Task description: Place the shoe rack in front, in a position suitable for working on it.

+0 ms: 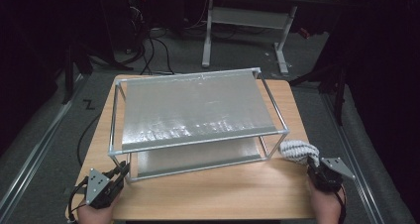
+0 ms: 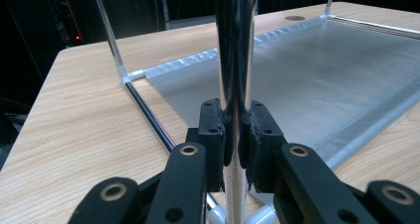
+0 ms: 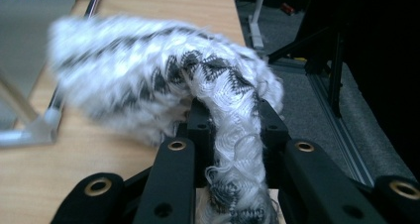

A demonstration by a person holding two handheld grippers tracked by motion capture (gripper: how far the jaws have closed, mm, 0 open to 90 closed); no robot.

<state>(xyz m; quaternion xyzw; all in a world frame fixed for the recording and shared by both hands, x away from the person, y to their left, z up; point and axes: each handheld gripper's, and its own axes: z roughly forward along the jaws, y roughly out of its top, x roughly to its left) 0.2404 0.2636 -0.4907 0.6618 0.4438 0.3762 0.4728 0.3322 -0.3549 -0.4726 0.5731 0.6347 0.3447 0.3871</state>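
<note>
A metal rack (image 1: 198, 116) with 2 grey fabric shelves stands in the middle of a wooden table (image 1: 208, 194); its upper shelf (image 1: 193, 110) slopes slightly and its lower shelf (image 1: 198, 159) lies close above the tabletop. The left gripper (image 1: 120, 170) sits at the rack's near left corner, where its jaws are closed on the upright chrome post (image 2: 236, 45); in the left gripper view the 2 black pads press against the post from both sides, just above the white corner joint. The right gripper (image 1: 312, 160) is at the table's near right edge, just beside the rack's near right corner. Its jaws clamp a white knitted cloth with a dark zigzag pattern (image 3: 163, 80): one end is pinched between the pads and the rest bulges forward and to the left above them, blurred in the right gripper view. In the high view the cloth (image 1: 297, 149) lies bunched between the gripper and the rack's corner post, close to the post; contact with it cannot be determined. No brand, label or legible writing is visible on the rack, the cloth or the grippers.
</note>
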